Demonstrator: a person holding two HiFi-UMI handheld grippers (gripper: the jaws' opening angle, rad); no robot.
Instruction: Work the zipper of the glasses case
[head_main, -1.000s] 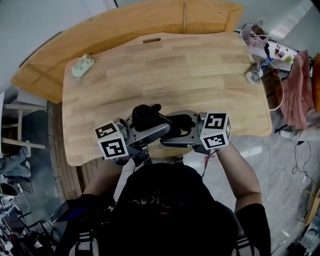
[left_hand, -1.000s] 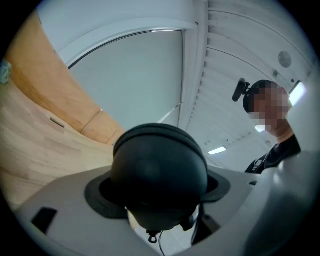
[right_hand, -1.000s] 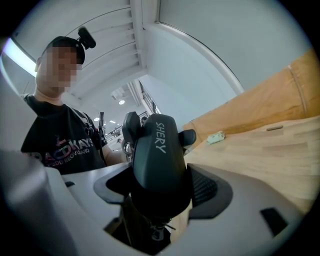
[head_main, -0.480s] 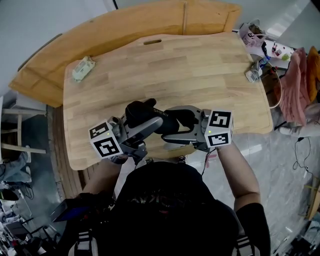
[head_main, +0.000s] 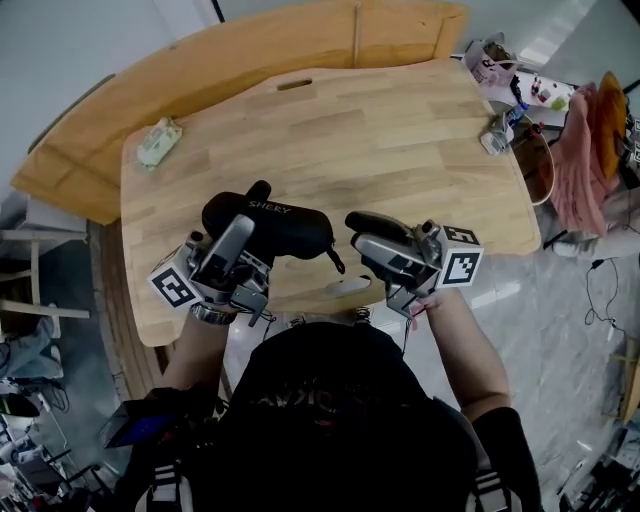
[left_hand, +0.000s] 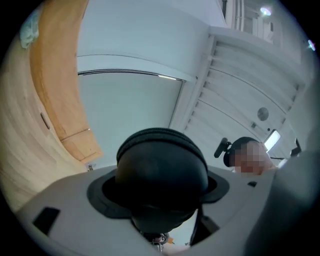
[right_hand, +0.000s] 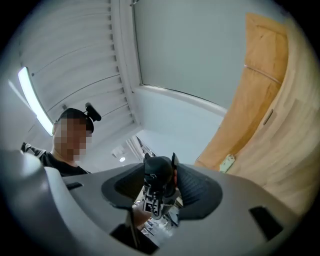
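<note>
The black glasses case (head_main: 285, 226) hangs in the air over the table's near edge. My left gripper (head_main: 243, 218) is shut on its left end, having closed a little onto it. In the left gripper view the case's rounded end (left_hand: 161, 167) fills the gap between the jaws. A short zipper pull (head_main: 337, 262) dangles from the case's right end. My right gripper (head_main: 353, 232) is just right of that end and apart from it. Its jaws have just been closing and stand open with nothing between them. The right gripper view looks through the gap at the case's end (right_hand: 159, 172).
On the wooden table (head_main: 400, 150) a small pale green pack (head_main: 160, 140) lies at the far left. Clutter (head_main: 500, 135) sits at the far right corner. A curved wooden board (head_main: 250, 50) runs behind the table. Pink cloth (head_main: 580, 150) hangs to the right.
Both grippers were together at the case near the front edge. The left has carried the case up and to the left. The right has come off it to the right, with narrower jaws.
</note>
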